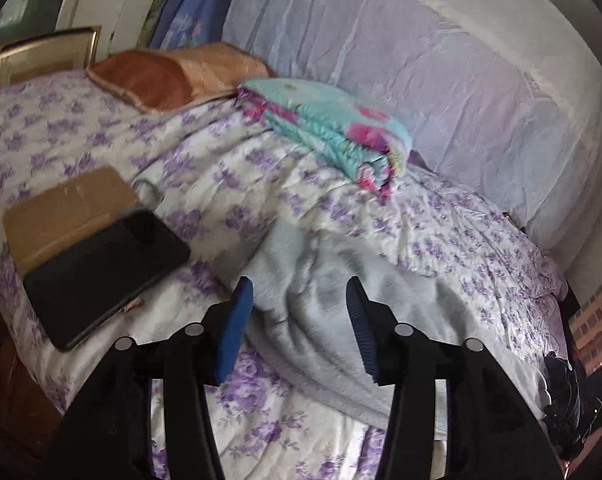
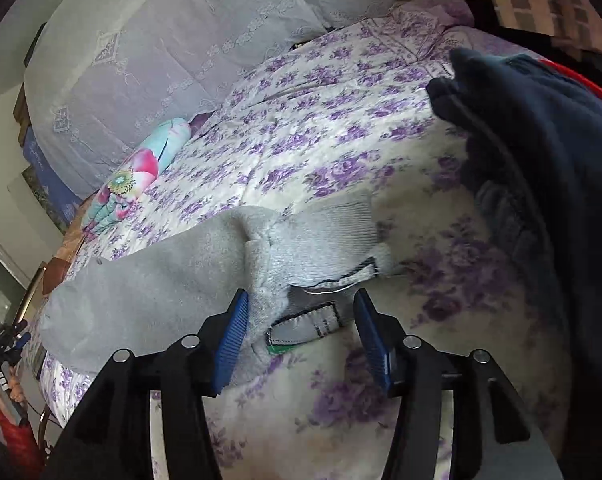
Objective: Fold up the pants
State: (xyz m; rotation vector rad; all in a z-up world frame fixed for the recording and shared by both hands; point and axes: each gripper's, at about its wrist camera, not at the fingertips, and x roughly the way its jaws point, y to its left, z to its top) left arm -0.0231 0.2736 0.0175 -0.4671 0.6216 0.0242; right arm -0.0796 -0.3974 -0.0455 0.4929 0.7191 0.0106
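Observation:
Light grey pants (image 1: 325, 280) lie folded lengthwise on the purple-flowered bedspread (image 1: 101, 128). In the left wrist view my left gripper (image 1: 299, 284) hovers over one end of them, open, its blue pads clear of the cloth. In the right wrist view the pants (image 2: 161, 280) stretch away to the left, with the ribbed waistband (image 2: 333, 220) and a sewn label (image 2: 305, 324) nearest. My right gripper (image 2: 301, 296) is open and straddles the waistband end. Bunched cloth sits against its left pad, and a gap shows at the right pad.
A black tablet (image 1: 101, 272) rests on a brown board (image 1: 69, 208) to the left of the pants. A folded turquoise floral blanket (image 1: 333, 124) and an orange pillow (image 1: 161, 76) lie farther back. A dark navy garment (image 2: 541, 180) is piled at the right, with a red rim (image 2: 581, 84) behind it.

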